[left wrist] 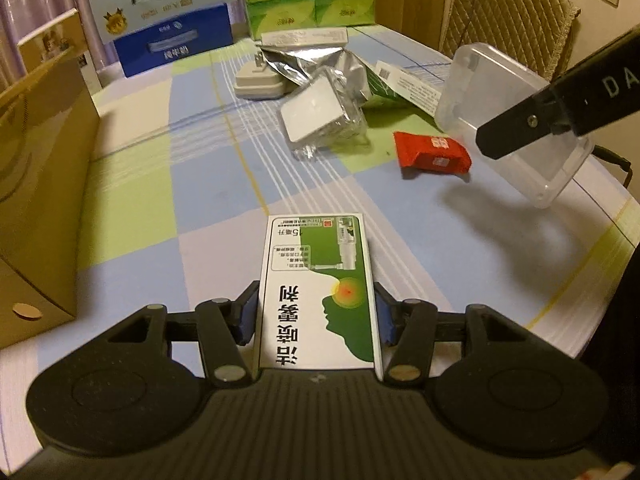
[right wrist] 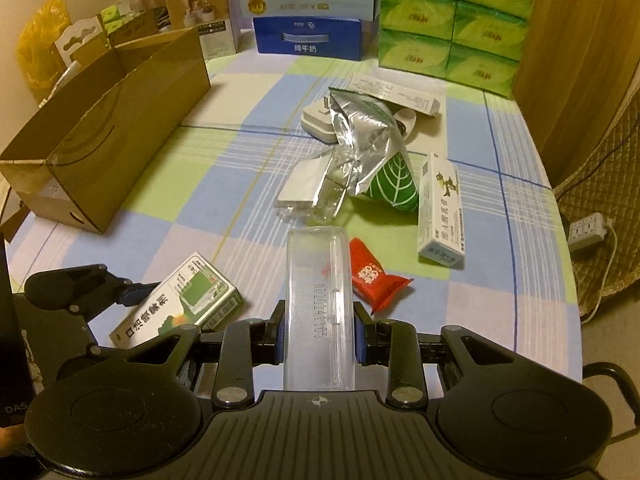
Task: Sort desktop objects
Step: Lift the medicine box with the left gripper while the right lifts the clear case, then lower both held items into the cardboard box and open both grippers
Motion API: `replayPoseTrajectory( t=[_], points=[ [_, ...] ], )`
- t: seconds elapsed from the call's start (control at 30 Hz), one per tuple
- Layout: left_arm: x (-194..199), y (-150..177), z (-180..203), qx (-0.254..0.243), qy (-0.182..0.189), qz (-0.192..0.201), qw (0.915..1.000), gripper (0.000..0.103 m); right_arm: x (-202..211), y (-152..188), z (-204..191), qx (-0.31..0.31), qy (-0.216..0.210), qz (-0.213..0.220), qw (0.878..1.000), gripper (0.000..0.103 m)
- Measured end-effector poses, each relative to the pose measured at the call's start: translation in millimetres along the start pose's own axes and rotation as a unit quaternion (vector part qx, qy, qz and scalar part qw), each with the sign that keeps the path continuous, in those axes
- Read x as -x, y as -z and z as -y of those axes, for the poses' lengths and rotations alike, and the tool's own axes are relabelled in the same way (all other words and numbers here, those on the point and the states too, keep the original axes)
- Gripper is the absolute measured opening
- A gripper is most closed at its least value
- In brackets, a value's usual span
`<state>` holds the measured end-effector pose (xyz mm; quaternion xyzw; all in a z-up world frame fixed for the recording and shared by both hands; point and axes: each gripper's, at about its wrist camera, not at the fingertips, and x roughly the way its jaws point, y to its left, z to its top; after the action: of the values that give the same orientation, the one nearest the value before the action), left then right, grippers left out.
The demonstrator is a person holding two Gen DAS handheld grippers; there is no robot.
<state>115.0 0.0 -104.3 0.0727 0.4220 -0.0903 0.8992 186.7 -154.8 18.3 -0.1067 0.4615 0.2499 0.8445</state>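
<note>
While gripped, spray box (left wrist: 318, 292) between hand-held gripper (left wrist: 316, 316) fingers.

Spray box (left wrist: 318, 292): glossy printed cardboard. Clear case (right wrist: 319, 312): smooth see-through plastic. Left gripper (left wrist: 316, 316), right gripper (right wrist: 319, 332): matt black plastic, metal rivets. Foil pouch (right wrist: 362, 128): crinkled shiny metal film. Red packet (right wrist: 374, 276): glossy wrapper. Open box (right wrist: 100, 152): matt brown cardboard. Tablecloth (right wrist: 224, 184): smooth checked, slight sheen.
</note>
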Motion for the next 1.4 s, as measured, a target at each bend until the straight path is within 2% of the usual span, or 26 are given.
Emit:
replayPoseTrajectory(
  t=[0.17,0.37,0.53,0.73,0.9,1.03,1.23,1.4],
  points=[
    [20.5,-12.7,-7.2,0.005,-0.006,0.021,0.9998,0.050,13.0,-2.0,0.7,-0.002,0.000,0.015,1.000,0.028],
    [64.5,-42.7,-29.8,0.008,-0.023,0.058,0.9980,0.050,35.9,-18.4,-12.4,-0.005,-0.023,0.044,0.999,0.028],
    [105.2,-64.1,-68.3,0.015,-0.054,0.084,0.9949,0.050,50.0,-46.7,-45.5,0.010,-0.056,0.073,0.996,0.028],
    [141.2,-72.9,-143.4,0.033,-0.112,0.092,0.9889,0.051,42.3,-99.3,-113.8,0.028,-0.116,0.090,0.989,0.028],
    [144.4,-67.2,-215.9,0.062,-0.139,0.076,0.9854,0.051,15.6,-139.4,-180.9,0.043,-0.148,0.092,0.984,0.028],
    [134.6,-61.5,-265.2,0.083,-0.138,0.066,0.9847,0.051,-21.4,-160.8,-223.6,0.059,-0.152,0.076,0.984,0.028],
    [118.3,-51.6,-296.2,0.087,-0.127,0.063,0.9861,0.051,-67.8,-175.3,-254.1,0.067,-0.152,0.051,0.985,0.028],
    [101.7,-48.0,-308.7,0.101,-0.116,0.063,0.9861,0.051,-86.4,-176.2,-259.3,0.066,-0.155,0.043,0.985,0.028]
  ],
)
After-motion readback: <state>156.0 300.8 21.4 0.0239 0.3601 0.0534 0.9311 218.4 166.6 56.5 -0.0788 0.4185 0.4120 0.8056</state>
